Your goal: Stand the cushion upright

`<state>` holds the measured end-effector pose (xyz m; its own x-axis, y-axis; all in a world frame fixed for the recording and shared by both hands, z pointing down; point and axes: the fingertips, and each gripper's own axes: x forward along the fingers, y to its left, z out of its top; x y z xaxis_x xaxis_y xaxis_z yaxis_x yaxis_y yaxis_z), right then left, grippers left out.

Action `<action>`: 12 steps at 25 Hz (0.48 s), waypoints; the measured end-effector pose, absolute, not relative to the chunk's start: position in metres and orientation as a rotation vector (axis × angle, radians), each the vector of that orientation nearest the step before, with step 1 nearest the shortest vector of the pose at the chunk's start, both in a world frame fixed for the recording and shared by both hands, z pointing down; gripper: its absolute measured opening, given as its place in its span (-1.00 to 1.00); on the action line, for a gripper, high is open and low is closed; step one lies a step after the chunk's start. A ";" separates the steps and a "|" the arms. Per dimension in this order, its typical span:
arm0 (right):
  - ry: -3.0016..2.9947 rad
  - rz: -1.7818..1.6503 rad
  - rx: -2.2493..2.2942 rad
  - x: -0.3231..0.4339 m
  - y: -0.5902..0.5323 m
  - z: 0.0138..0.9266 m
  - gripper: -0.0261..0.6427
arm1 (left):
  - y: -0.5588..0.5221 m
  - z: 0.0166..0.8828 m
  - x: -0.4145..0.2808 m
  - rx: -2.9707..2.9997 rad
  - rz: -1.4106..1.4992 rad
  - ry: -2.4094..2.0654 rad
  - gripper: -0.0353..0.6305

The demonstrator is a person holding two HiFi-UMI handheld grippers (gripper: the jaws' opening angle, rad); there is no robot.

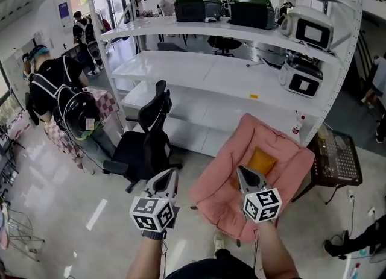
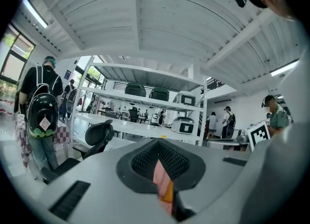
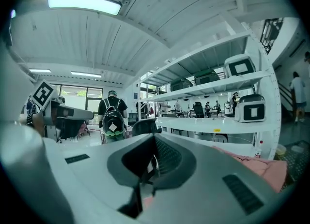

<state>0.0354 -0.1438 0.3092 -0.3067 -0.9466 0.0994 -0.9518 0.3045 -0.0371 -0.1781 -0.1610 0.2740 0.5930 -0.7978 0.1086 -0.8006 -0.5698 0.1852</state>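
The left hand-held gripper (image 1: 172, 173) hangs over the floor (image 1: 90, 211), just off the near left edge of the chair (image 1: 289, 157), with its jaws pressed together on nothing. The right hand-held gripper (image 1: 242, 171) hovers over the chair's front edge, its jaws also closed and empty. Just beyond it the cushion (image 1: 263, 161) lies in the hollow of the seat towards the back, partly hidden by that tool.

The likely failure is slumping. A soft cushion on yielding, sloped padding may fold or slide down once released, and a pinch at one corner would probably only crumple it.

The cushion is a small orange square, plump and cloth-covered. The chair is a broad pink bowl of rumpled, quilted padding. Behind it stands hard white shelving (image 1: 211, 85).
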 end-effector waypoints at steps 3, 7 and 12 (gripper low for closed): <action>-2.494 0.124 1.808 0.031 -0.142 0.306 -0.91 | -0.159 0.271 -0.183 2.609 0.010 -1.335 -0.88; -2.495 0.123 1.814 0.030 -0.140 0.303 -0.91 | -0.158 0.266 -0.187 2.612 -0.001 -1.345 -0.88; -2.503 0.103 1.810 0.022 -0.139 0.298 -0.91 | -0.156 0.262 -0.195 2.616 -0.012 -1.354 -0.88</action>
